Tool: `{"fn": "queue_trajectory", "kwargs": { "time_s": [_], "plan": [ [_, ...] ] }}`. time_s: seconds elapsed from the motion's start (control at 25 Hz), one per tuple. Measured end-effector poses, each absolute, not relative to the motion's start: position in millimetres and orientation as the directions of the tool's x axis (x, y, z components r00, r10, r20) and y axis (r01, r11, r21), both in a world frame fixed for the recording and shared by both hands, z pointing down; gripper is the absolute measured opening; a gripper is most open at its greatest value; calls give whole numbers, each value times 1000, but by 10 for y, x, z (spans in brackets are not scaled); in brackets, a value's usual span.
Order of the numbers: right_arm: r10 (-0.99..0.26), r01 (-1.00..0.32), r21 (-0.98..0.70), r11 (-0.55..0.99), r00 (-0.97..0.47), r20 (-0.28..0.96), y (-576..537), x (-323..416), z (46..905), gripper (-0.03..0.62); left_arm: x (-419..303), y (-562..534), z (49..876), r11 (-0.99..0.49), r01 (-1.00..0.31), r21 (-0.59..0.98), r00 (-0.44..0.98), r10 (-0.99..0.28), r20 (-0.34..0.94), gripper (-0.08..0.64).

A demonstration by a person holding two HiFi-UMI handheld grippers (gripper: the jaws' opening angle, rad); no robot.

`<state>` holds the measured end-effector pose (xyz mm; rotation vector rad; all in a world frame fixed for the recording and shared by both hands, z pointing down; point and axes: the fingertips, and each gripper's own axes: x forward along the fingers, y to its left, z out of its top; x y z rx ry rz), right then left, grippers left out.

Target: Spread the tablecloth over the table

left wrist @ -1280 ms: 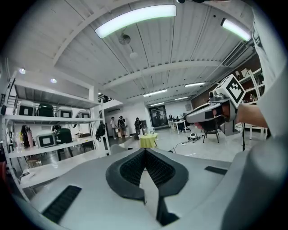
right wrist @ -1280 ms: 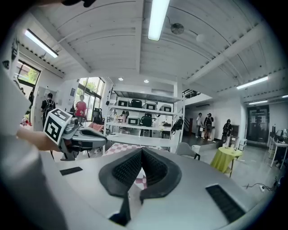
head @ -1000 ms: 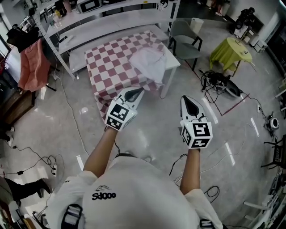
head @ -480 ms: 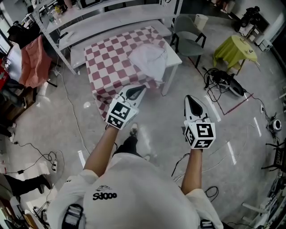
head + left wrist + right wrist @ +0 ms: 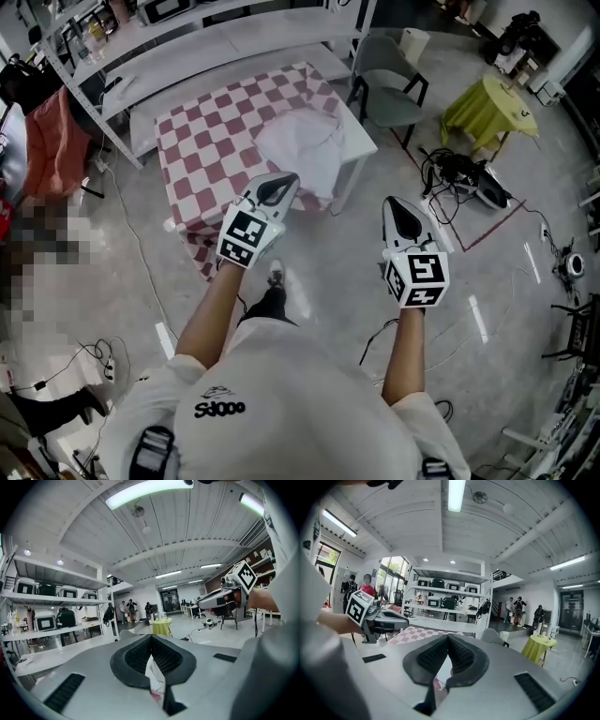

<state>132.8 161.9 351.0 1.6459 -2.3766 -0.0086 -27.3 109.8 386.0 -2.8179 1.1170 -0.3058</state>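
A red-and-white checked tablecloth [image 5: 220, 141] lies over a white table [image 5: 364, 142]; at the near right corner a part of it is folded back, white side up [image 5: 302, 141]. The cloth's near edge hangs down the front. My left gripper [image 5: 286, 180] is shut and empty, its tip over the cloth's near edge, just in front of the white fold. My right gripper [image 5: 392, 204] is shut and empty over the floor, right of the table leg. The right gripper view shows the left gripper [image 5: 379, 616] beside the checked cloth [image 5: 412, 632].
A grey chair [image 5: 389, 80] stands behind the table's right side. A yellow-draped round table [image 5: 487, 108] and a tangle of cables [image 5: 459, 173] lie to the right. Metal shelving [image 5: 206, 42] runs behind the table, red fabric [image 5: 52, 136] hangs at the left.
The person has stepped toward the table, and both grippers have come closer to it. The left tip now reaches the cloth's near edge. Both jaws stay shut.
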Motion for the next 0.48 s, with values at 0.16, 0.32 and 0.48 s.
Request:
{"fn": "queue_trajectory", "kwargs": {
  "time_s": [0.16,0.32,0.48],
  "plan": [
    [-919,-915,163,368,-333,209,928,1243,3455,21,-335,421,3840,-730,-666,-156,713,-684,155,28],
    [-911,-906,171,388,-348,220,229,1051,3446,23,-504,-267,3819,-724,-673,-152,707,-690,157,28],
    [-904,-901,158,404,-367,220,-381,861,3448,21,-704,-838,3836,-714,-684,-153,694,-700,166,28]
  ]
}}
